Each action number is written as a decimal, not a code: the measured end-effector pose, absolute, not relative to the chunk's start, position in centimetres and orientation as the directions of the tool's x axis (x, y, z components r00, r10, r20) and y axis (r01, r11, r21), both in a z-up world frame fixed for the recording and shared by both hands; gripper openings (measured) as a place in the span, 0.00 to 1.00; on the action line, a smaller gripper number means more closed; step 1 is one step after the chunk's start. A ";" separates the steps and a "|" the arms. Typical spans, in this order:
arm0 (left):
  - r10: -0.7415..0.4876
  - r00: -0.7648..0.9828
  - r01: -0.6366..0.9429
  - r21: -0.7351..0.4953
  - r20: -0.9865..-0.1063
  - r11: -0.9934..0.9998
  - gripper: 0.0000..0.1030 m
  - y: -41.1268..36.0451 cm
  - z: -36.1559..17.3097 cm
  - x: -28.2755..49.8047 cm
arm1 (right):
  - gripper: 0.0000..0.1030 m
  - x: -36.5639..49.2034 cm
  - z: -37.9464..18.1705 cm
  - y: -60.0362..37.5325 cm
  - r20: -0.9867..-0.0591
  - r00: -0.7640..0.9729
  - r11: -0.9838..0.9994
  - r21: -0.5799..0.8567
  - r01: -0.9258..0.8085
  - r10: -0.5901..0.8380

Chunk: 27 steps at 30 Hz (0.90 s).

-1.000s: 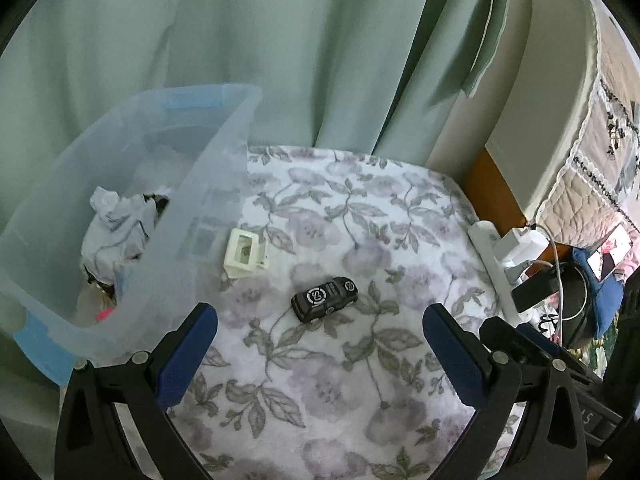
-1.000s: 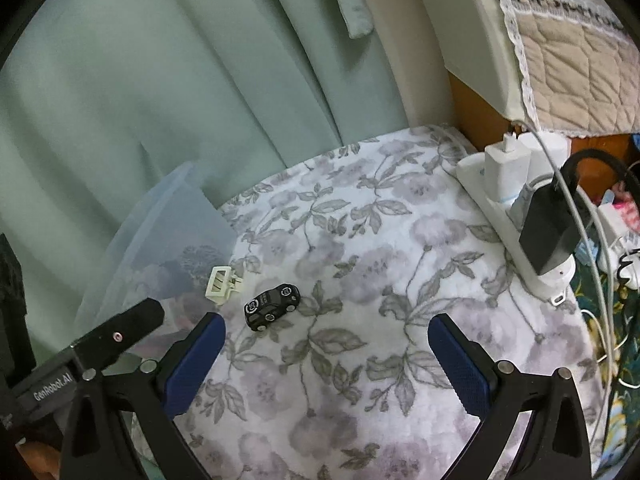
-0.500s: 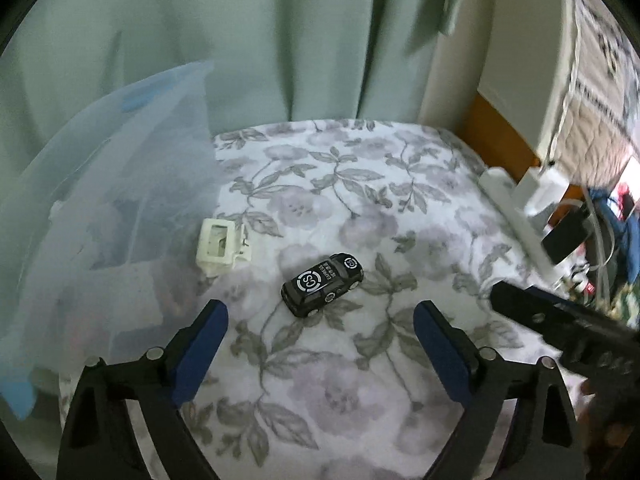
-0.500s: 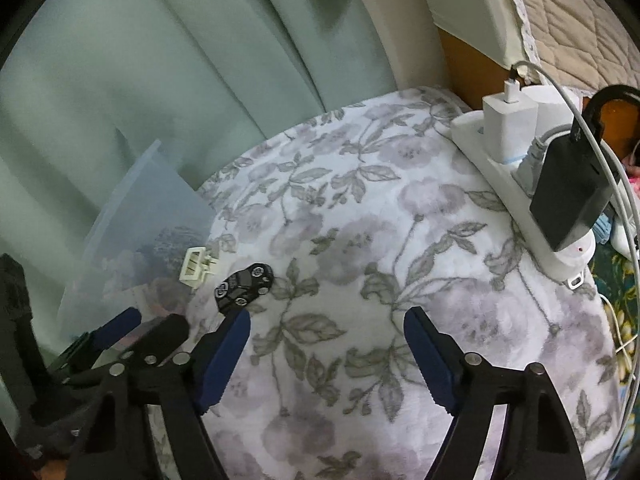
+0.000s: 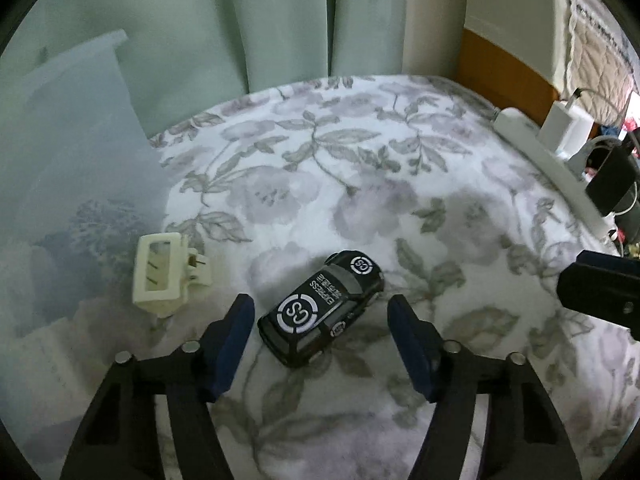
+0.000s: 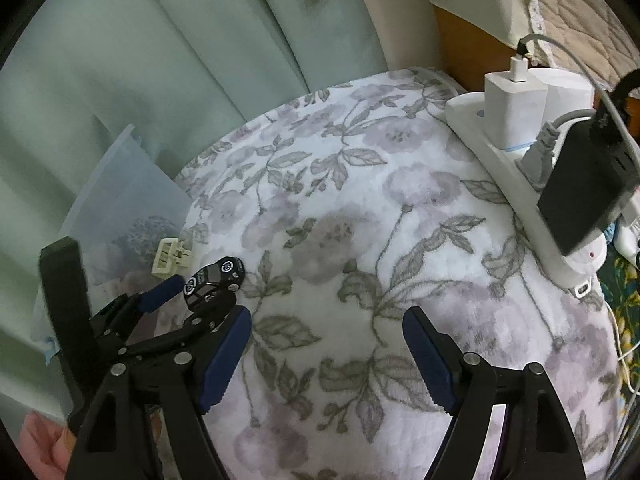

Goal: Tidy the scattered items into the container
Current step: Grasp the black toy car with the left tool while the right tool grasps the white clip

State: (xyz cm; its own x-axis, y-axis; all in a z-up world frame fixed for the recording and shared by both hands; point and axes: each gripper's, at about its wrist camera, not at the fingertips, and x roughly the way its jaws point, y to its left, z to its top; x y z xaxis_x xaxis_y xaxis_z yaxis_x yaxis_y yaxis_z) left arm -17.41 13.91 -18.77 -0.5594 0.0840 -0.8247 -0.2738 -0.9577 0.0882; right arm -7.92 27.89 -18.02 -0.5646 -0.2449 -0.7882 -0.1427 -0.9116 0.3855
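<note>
The left gripper (image 5: 320, 320) has been lowered around the black toy car (image 5: 320, 308) on the floral blanket (image 5: 360, 184); its jaws are closing, not yet touching. A grasp appears imminent; the container (image 5: 68, 184) stands alongside.

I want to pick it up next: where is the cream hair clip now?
In the left wrist view the cream hair clip lies on the floral blanket, beside the clear container, left of the black toy car.

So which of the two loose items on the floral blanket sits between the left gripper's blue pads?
The black toy car, between the closing left gripper pads, untouched; the cream hair claw clip lies outside.
</note>
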 end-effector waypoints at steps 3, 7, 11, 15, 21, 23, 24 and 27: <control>0.095 -0.562 -0.280 0.082 -0.821 -0.957 0.57 14.0 -19.1 -17.6 | 0.78 -8.5 -18.5 27.7 -0.796 -0.554 -0.915 0.379 -0.139 -0.245; 0.103 -0.580 -0.276 0.076 -0.808 -0.958 0.56 13.9 -19.0 -17.5 | 0.78 -9.3 -18.8 27.4 -0.800 -0.547 -0.919 0.372 -0.132 -0.245; 0.107 -0.594 -0.256 0.061 -0.797 -0.965 0.54 13.4 -18.8 -17.2 | 0.78 -10.1 -18.9 26.8 -0.800 -0.545 -0.923 0.367 -0.114 -0.250; 0.099 -0.607 -0.222 0.049 -0.788 -0.974 0.54 12.7 -18.6 -16.9 | 0.78 -10.9 -18.9 26.2 -0.800 -0.543 -0.927 0.363 -0.097 -0.257; 0.038 -0.614 -0.132 0.055 -0.789 -0.990 0.54 11.2 -17.7 -15.2 | 0.78 -12.2 -18.8 25.1 -0.792 -0.540 -0.927 0.372 -0.055 -0.286; 0.005 -0.604 -0.088 0.060 -0.797 -0.994 0.54 10.5 -17.7 -14.5 | 0.77 -12.8 -18.6 24.3 -0.785 -0.540 -0.928 0.373 -0.020 -0.304; -0.008 -0.595 -0.063 0.057 -0.803 -0.996 0.54 10.2 -17.7 -14.2 | 0.77 -13.1 -18.5 23.8 -0.782 -0.539 -0.929 0.371 0.001 -0.313; -0.041 -0.577 0.004 0.048 -0.816 -0.999 0.54 9.4 -17.6 -13.4 | 0.77 -13.9 -18.2 22.2 -0.772 -0.535 -0.930 0.360 0.076 -0.343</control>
